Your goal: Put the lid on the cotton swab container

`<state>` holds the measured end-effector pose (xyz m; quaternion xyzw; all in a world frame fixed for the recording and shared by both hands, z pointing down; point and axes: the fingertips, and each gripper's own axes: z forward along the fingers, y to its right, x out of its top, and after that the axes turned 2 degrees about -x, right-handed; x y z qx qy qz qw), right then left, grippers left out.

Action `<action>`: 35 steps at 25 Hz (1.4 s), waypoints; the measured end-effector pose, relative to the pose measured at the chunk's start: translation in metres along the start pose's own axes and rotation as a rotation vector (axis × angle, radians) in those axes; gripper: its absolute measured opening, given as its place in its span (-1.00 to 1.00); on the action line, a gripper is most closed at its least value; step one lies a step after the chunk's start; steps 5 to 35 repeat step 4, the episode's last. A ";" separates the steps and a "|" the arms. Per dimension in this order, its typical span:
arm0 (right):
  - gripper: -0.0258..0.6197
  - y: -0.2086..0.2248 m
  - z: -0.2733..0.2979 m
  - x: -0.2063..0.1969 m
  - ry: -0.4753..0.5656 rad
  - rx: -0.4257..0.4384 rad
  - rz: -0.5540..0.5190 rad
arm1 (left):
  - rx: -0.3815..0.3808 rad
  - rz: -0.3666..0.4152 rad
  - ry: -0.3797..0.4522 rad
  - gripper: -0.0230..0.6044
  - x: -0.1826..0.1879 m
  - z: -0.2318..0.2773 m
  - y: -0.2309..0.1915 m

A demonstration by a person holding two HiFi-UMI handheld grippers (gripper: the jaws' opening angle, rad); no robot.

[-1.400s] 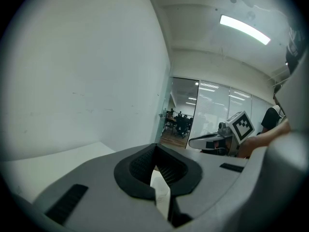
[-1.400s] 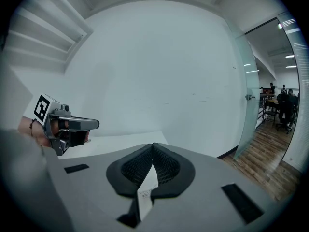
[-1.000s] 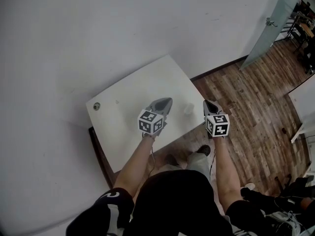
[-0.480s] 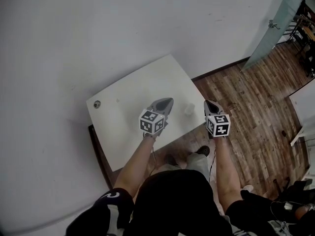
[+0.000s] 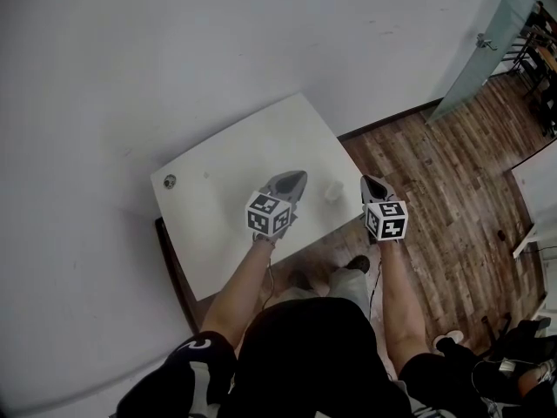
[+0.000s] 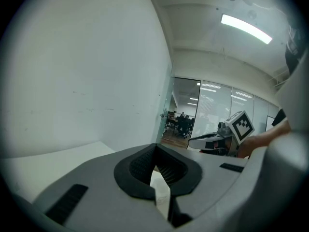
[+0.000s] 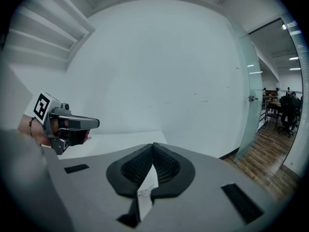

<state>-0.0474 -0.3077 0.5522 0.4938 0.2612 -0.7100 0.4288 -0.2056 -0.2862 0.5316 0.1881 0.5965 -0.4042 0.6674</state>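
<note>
Blending into white table, cotton swab container, details too small

Our right gripper has its jaws pressed together, empty; our left gripper hovers above the white table.

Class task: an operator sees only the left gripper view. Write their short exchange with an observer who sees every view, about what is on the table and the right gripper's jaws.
Operator: I see wall and a strip of table. What's on it?
Observer: Head view: a small pale container near its right edge, between the left gripper and the right gripper.
Operator: Is the right gripper holding anything?
Observer: No. Its own view shows its jaws together, nothing between them.
</note>
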 end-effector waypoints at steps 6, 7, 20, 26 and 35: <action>-0.88 0.004 0.000 -0.001 0.002 0.000 0.013 | -0.005 -0.003 0.041 -0.85 0.006 0.001 0.004; -0.88 0.004 0.000 -0.001 0.002 0.000 0.013 | -0.005 -0.003 0.041 -0.85 0.006 0.001 0.004; -0.88 0.004 0.000 -0.001 0.002 0.000 0.013 | -0.005 -0.003 0.041 -0.85 0.006 0.001 0.004; -0.88 0.004 0.000 -0.001 0.002 0.000 0.013 | -0.005 -0.003 0.041 -0.85 0.006 0.001 0.004; -0.88 0.004 0.000 -0.001 0.002 0.000 0.013 | -0.005 -0.003 0.041 -0.85 0.006 0.001 0.004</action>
